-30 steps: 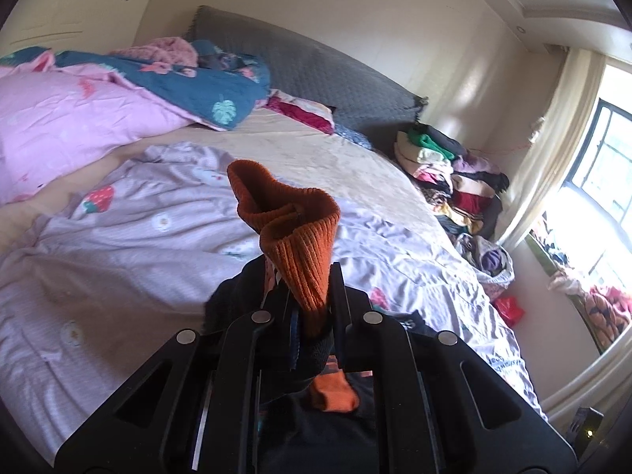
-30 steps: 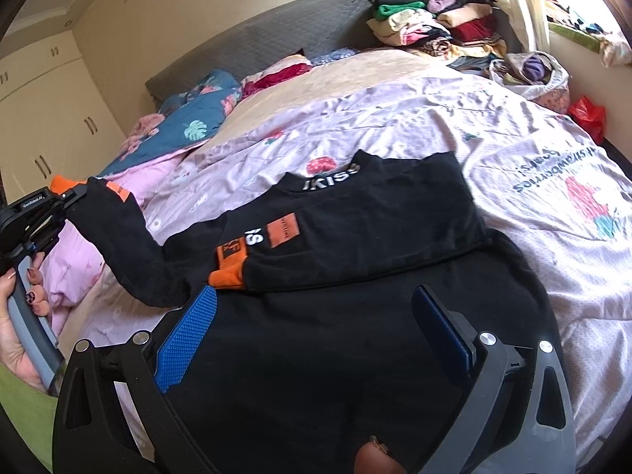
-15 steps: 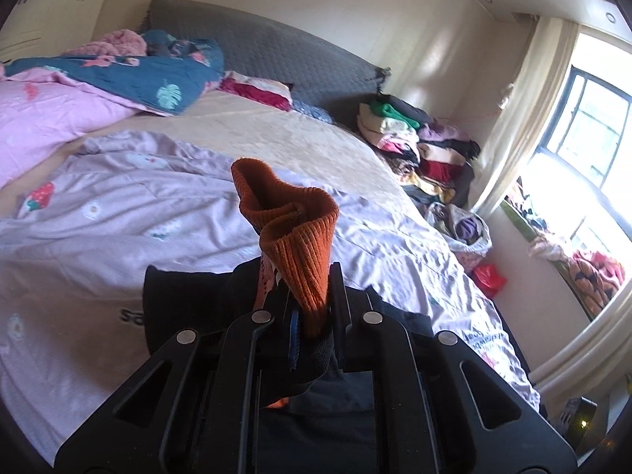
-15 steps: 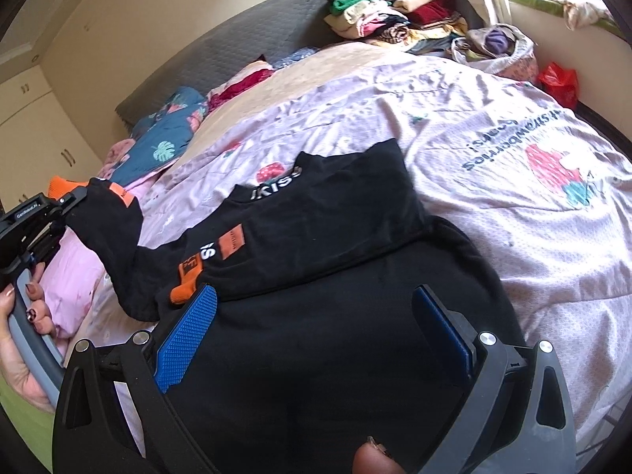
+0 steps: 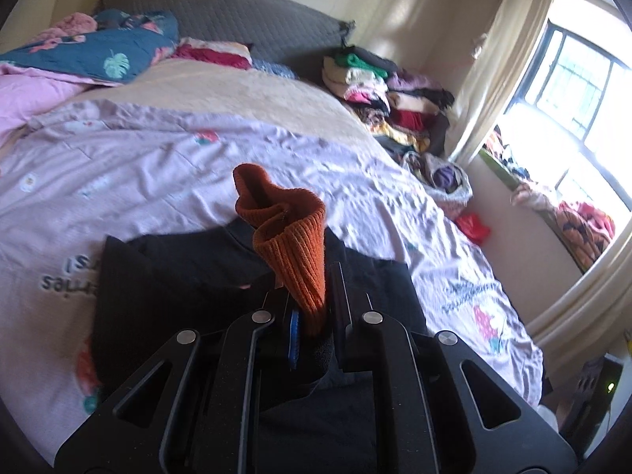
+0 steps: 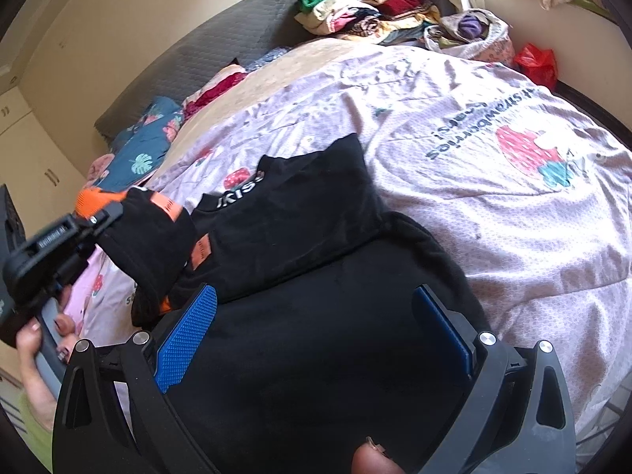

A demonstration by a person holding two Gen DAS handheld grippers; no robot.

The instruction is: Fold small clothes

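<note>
I am looking across a wide bed [image 6: 513, 237] covered by a lilac strawberry-print sheet [image 6: 493, 205]; every place below is taken from the black sweatshirt [image 6: 300, 229] that is lying spread on that sheet, body flat, hem toward me. Right of the sweatshirt the sheet is lying bare out to the bed's edge, where it is dropping off. Beyond its collar, more bare sheet and a beige cover [image 5: 221, 91] are running up to the grey headboard [image 5: 221, 12]. A pile of folded clothes [image 5: 379, 91] is sitting far beyond and to the right of the sweatshirt, by the window.

My right gripper [image 6: 316, 339] is hovering over the sweatshirt's lower body, its blue pads [image 6: 185, 339] spread wide with nothing between them. My left gripper [image 6: 98, 221] is holding the left sleeve lifted off the sheet, left of the chest.

Only the left wrist view is showing the pinch itself: jaws pressed onto the orange ribbed cuff [image 5: 292, 249], which is standing up out of them. Only the right wrist view is showing the whole garment, the sleeve's drape, and my left hand [image 6: 35, 339] on the handle.
</note>
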